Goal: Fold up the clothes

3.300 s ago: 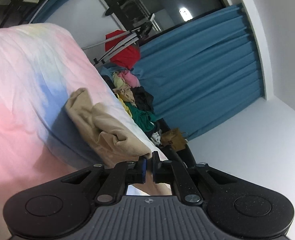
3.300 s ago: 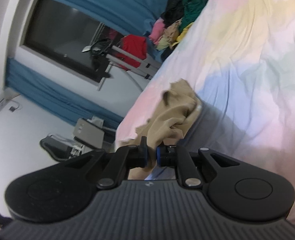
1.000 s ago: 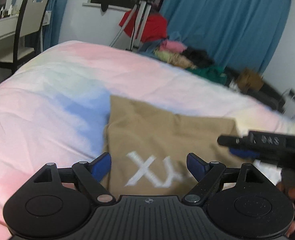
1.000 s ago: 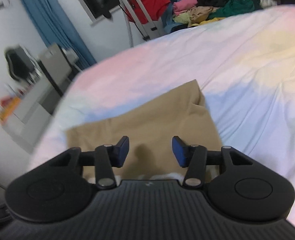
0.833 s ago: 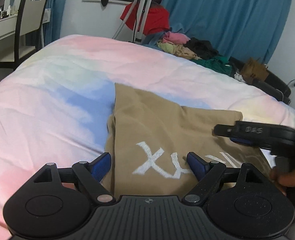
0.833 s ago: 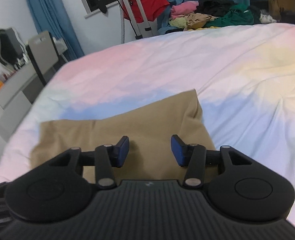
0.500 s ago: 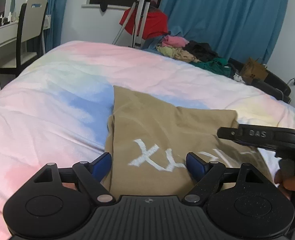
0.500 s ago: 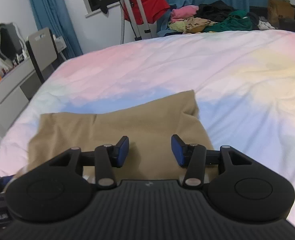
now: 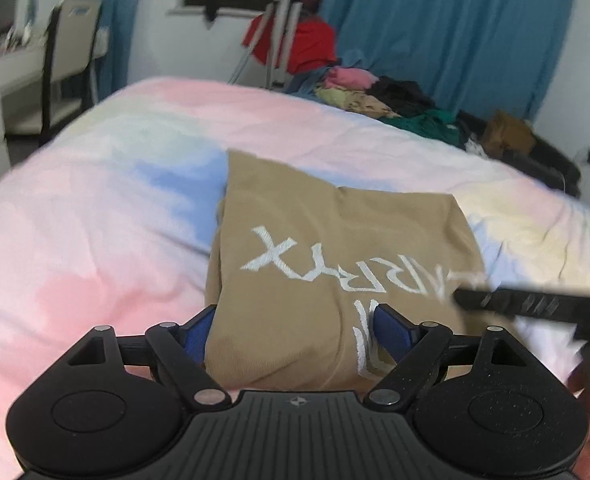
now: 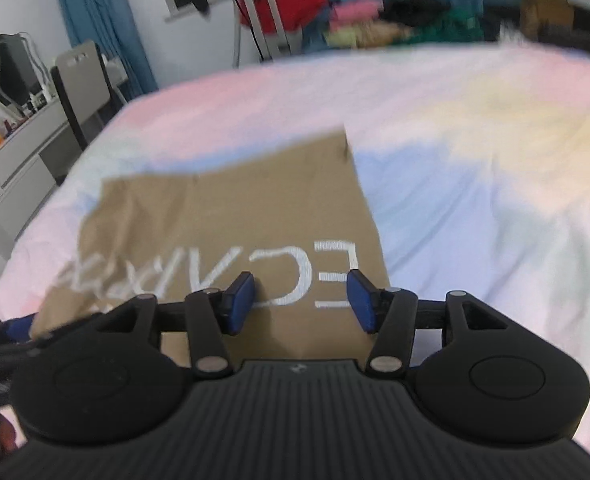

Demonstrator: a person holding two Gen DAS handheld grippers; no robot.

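Nearest to each camera are the tongs themselves: the left gripper (image 9: 291, 332) has its blue pads spread wide, with the near edge of the tan shirt (image 9: 335, 264) lying between and under them, and it grips nothing. The right gripper (image 10: 301, 300) is also open, a little less wide, and it hovers over the printed white letters near the right side of the shirt; whether its pads touch the cloth I cannot tell, because the view is blurred. The shirt lies spread and mostly flat on the pastel bedsheet (image 9: 95, 208), with its left edge doubled under in a soft fold. I judge that the cloth is light, soft and limp, so it will sag and wrinkle when it is lifted, and it will not slip much on the sheet. A good place to take hold is at the near corners or along the side edge, pinching one layer or both together. Farther away, beyond the bed, there is a pile of clothes (image 9: 375, 96), a tripod (image 9: 275, 36) and blue curtains (image 9: 447, 32).
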